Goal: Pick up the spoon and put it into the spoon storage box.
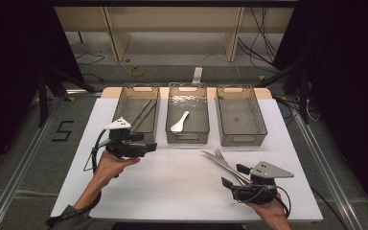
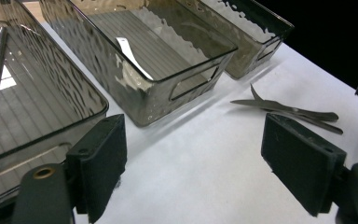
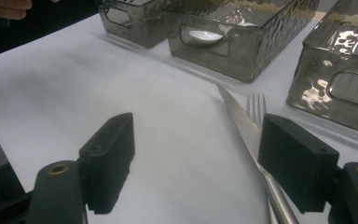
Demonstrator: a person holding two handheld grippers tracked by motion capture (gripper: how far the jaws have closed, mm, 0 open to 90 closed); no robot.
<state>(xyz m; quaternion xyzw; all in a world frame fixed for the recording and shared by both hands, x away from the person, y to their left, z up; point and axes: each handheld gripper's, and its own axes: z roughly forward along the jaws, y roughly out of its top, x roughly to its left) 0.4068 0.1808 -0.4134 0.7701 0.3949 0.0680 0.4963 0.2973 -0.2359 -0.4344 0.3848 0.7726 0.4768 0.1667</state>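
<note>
A metal knife [image 1: 218,161] and fork [image 1: 226,162] lie crossed on the white table [image 1: 172,182], right of centre. My right gripper [image 1: 234,175] stands open at their handle ends. In the right gripper view the knife [image 3: 242,126] runs down along the inner side of the right jaw, the fork [image 3: 256,105] just behind it, and the right gripper [image 3: 196,163] holds nothing. My left gripper [image 1: 151,143] is open and hovers by the front of the left bin [image 1: 122,108]; in its own view the left gripper [image 2: 193,168] is empty, with the knife and fork [image 2: 289,112] farther off.
Three smoky clear bins stand in a row at the back. The left bin holds thin metal sticks [image 1: 143,114], the middle bin [image 1: 188,137] a white spoon [image 1: 179,122], and the right bin [image 1: 242,140] nothing. Bare white table lies between the two grippers.
</note>
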